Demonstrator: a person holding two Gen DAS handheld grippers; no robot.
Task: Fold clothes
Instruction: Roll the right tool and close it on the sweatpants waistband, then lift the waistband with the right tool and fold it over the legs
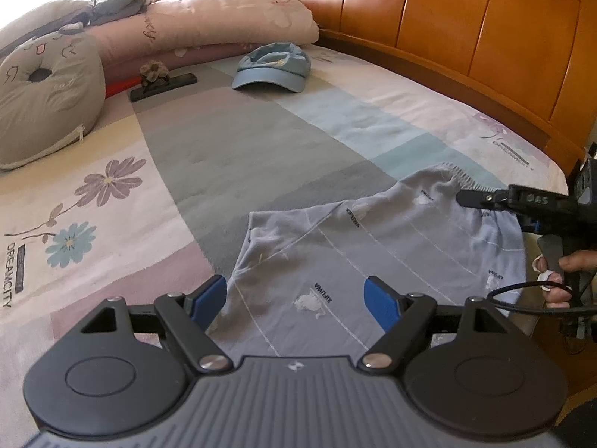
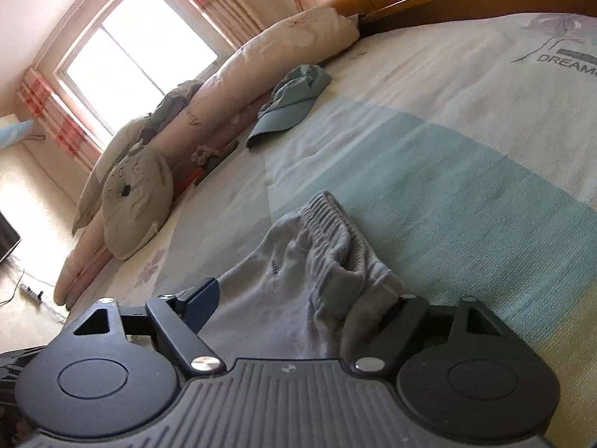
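Left wrist: right gripper (image 1: 471, 198) level at shorts' (image 1: 373, 257) waistband.

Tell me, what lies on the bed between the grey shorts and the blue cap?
Nothing: between the grey shorts and the blue cap there is only bare patterned bedsheet, seen in both wrist views.

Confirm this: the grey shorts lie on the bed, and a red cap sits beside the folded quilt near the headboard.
Not quite. The cap is light blue, not red, as the left wrist view shows plainly. The rest holds: the grey shorts lie on the bed, and the cap sits beside the folded quilt near the headboard.
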